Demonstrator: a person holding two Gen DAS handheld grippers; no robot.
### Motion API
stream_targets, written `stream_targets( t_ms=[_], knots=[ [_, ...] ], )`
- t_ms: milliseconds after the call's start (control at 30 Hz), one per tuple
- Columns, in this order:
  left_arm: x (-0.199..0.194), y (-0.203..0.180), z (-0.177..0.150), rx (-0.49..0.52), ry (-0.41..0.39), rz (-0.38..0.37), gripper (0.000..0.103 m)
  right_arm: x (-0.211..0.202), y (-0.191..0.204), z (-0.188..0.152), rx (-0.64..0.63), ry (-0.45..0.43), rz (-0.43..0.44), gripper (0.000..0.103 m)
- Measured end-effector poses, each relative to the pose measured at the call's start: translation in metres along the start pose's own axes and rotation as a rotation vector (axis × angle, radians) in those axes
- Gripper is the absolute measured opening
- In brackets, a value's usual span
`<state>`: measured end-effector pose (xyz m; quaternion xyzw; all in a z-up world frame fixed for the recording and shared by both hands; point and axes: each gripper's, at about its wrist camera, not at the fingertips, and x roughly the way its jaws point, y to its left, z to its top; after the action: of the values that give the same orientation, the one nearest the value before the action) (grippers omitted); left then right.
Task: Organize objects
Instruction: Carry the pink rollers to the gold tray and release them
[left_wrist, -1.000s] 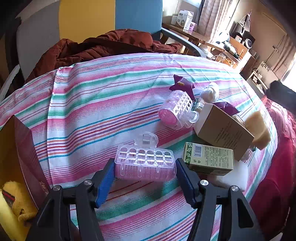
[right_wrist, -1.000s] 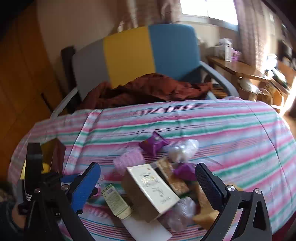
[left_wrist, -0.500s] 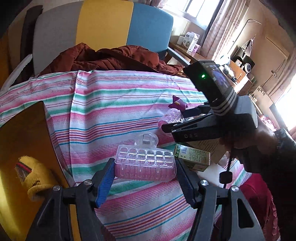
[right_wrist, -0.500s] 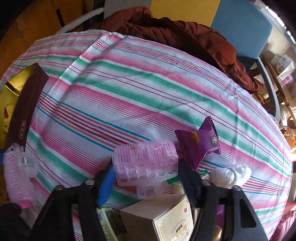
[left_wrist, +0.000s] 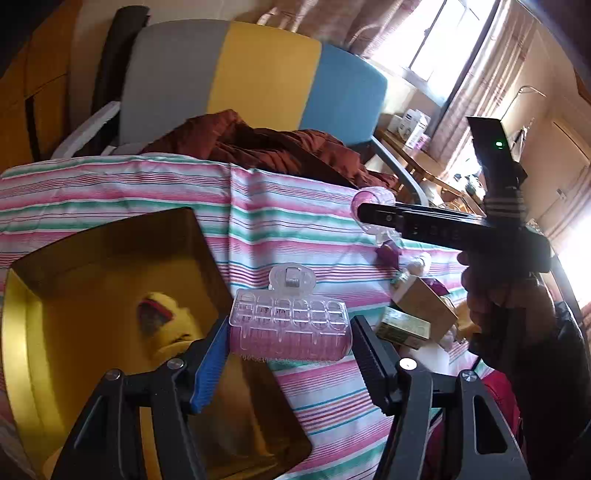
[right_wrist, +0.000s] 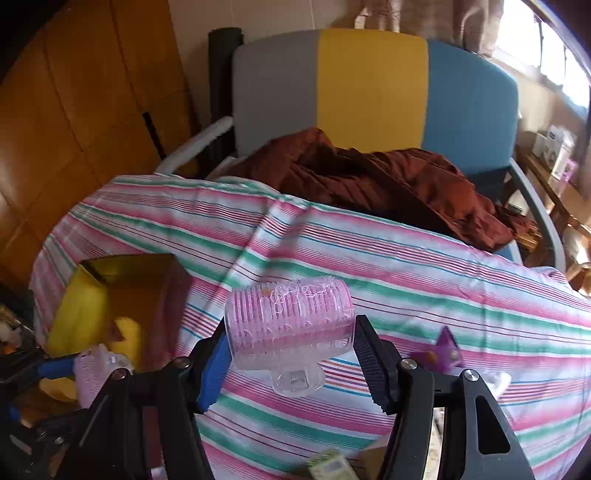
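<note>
Box as landmark: an open gold-lined cardboard box with dark red outer walls (left_wrist: 110, 280) sits at the left end of the striped pink, green and white tablecloth (left_wrist: 295, 229), with a yellow plush item (left_wrist: 166, 325) inside.

Left gripper (left_wrist: 290, 339): clamped on a pink cylindrical hair roller with a clear plastic clip cover (left_wrist: 290, 328), held by its two ends, so that the long axis runs crosswise between the jaws, clip tab pointing away from the camera. The roller hangs at the box's right wall, partly over its opening; this hand is judged the nearer to the drop point, needing only a short move leftward over the box.

Right gripper (right_wrist: 290, 350): likewise gripping a second pink hair roller with clear clip (right_wrist: 290, 325) end to end, axis crosswise, clip tab toward the camera, bristled side up. The box (right_wrist: 122, 288) lies to its left and lower, well apart, with the left gripper's roller (right_wrist: 94, 373) at the box's near edge.

Right of the box: remaining clutter, including a tan carton (left_wrist: 424, 302) and a small green carton (left_wrist: 402, 328), beyond the right gripper's body (left_wrist: 454, 229).
</note>
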<state>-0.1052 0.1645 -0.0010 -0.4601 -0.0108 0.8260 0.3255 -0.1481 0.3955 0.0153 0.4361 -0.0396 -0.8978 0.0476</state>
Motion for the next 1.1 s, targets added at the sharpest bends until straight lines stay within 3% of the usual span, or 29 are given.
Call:
stream_targets(
  t_ms=[133, 267, 400, 533, 667, 767, 833, 1100],
  knots=[
    [-0.029, 0.063, -0.003, -0.070, -0.041, 0.119, 0.066, 0.007, 0.070, 0.017, -0.043, -0.013, 0.142, 0.063],
    [-0.038, 0.128, -0.010, -0.142, -0.031, 0.231, 0.066, 0.039, 0.142, 0.022, -0.071, 0.059, 0.262, 0.063],
    [-0.032, 0.176, -0.022, -0.202, 0.010, 0.291, 0.066, 0.091, 0.203, 0.020, -0.081, 0.189, 0.309, 0.063],
    [-0.022, 0.200, -0.034, -0.244, 0.035, 0.324, 0.066, 0.141, 0.239, 0.023, -0.054, 0.291, 0.307, 0.063],
    [-0.028, 0.204, -0.041, -0.257, 0.010, 0.366, 0.066, 0.167, 0.255, 0.029, 0.035, 0.321, 0.356, 0.065],
    [-0.038, 0.202, -0.046, -0.252, -0.016, 0.376, 0.067, 0.166, 0.254, 0.032, 0.120, 0.286, 0.418, 0.091],
    [-0.046, 0.199, -0.049, -0.239, -0.043, 0.422, 0.067, 0.158, 0.254, 0.031, 0.111, 0.260, 0.421, 0.090],
    [-0.072, 0.194, -0.059, -0.304, -0.116, 0.443, 0.067, 0.112, 0.232, 0.004, 0.058, 0.190, 0.330, 0.094]
  ],
)
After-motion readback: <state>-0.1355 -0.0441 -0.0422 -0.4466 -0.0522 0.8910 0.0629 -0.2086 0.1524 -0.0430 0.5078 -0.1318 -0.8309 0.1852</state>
